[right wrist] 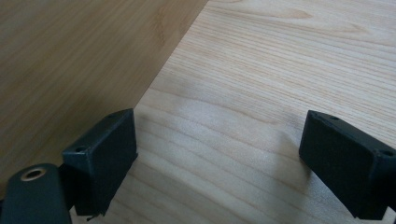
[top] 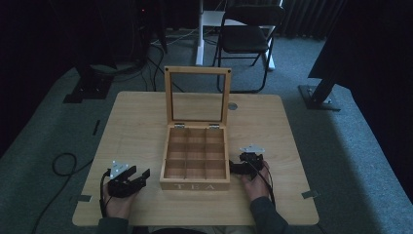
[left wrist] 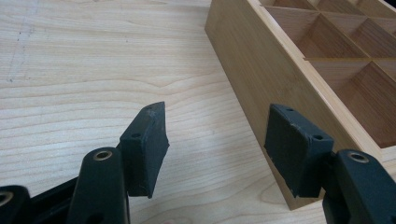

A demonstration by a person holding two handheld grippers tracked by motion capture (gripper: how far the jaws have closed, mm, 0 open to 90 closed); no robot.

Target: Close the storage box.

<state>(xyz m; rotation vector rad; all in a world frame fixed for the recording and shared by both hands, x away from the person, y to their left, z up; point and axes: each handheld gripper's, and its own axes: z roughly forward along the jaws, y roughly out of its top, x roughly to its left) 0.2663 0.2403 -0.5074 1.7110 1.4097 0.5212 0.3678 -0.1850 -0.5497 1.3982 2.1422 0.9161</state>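
A wooden tea box (top: 195,156) marked TEA stands in the middle of the table with its glass-paned lid (top: 197,95) raised upright; its compartments look bare. My left gripper (top: 138,177) rests on the table just left of the box, open, with nothing between its jaws. In the left gripper view the left gripper (left wrist: 217,140) faces the box's side wall (left wrist: 247,70). My right gripper (top: 242,166) lies close to the box's right side, open and empty. The right gripper view has the right gripper (right wrist: 219,163) over bare tabletop, with the box wall (right wrist: 70,60) at its left.
The wooden table (top: 136,126) has free room on both sides of the box. A small round disc (top: 233,106) is set into the tabletop behind the lid. A folding chair (top: 246,39) and dark stands are on the carpet beyond the table.
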